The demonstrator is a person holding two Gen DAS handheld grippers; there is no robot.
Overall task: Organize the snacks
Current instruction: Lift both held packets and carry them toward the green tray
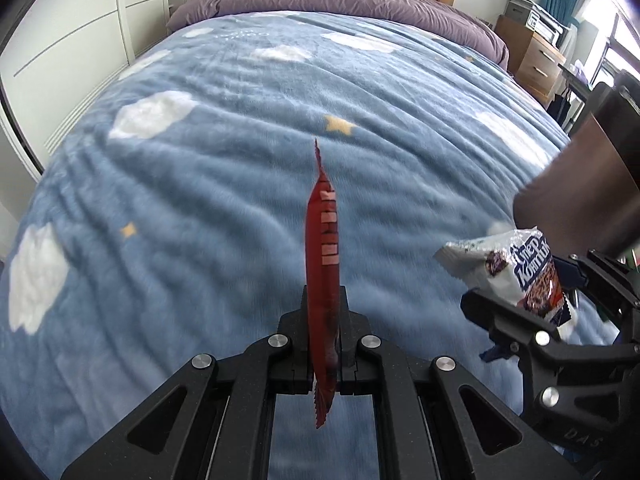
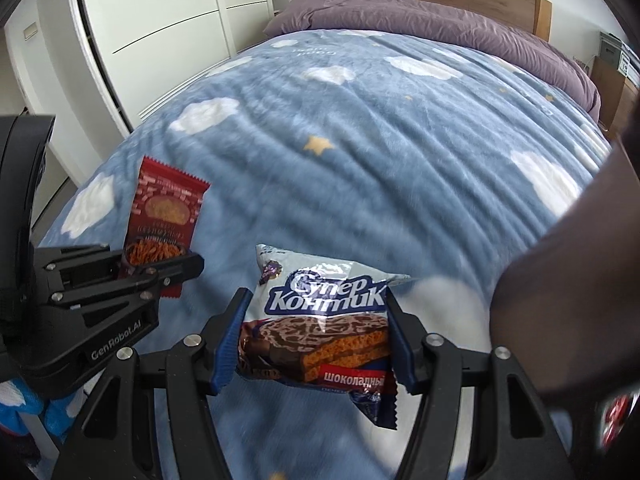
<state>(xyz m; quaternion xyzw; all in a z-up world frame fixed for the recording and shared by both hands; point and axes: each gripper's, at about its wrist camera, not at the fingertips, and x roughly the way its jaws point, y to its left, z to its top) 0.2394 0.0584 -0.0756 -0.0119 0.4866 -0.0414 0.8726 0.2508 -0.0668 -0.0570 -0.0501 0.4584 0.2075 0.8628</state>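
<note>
A: Where are the snacks right now?

B: Both are off the bed. The red snack packet (image 1: 323, 256) is pinched edge-on in the left gripper (image 1: 324, 344), whose jaws are closed tight on its lower half, so the packet sticks up ahead of the fingers. The Super Kontik wafer pack (image 2: 320, 320) sits crosswise in the right gripper (image 2: 316, 336); the blue pads (image 2: 226, 340) stand wide apart and press on its two side edges.

A: So which step is this?

B: I'd call it the carry: each pack is held above the blue cloud-print blanket (image 2: 360, 168), with the two grippers side by side, the left one just to the left of the right. No bin or box for the snacks shows in either view, so I can't tell where they go.

A: What does the next move need?

B: Likely keeping both grips steady to the drop spot, then releasing one at a time. The wafer pack is puffy and held only by its edges, so it could slip.

A: Anything in the way?

B: A dark brown object (image 2: 560, 280) looms close on the right gripper's right side; too blurred to name. The purple duvet (image 1: 320, 0) lies far ahead.
</note>
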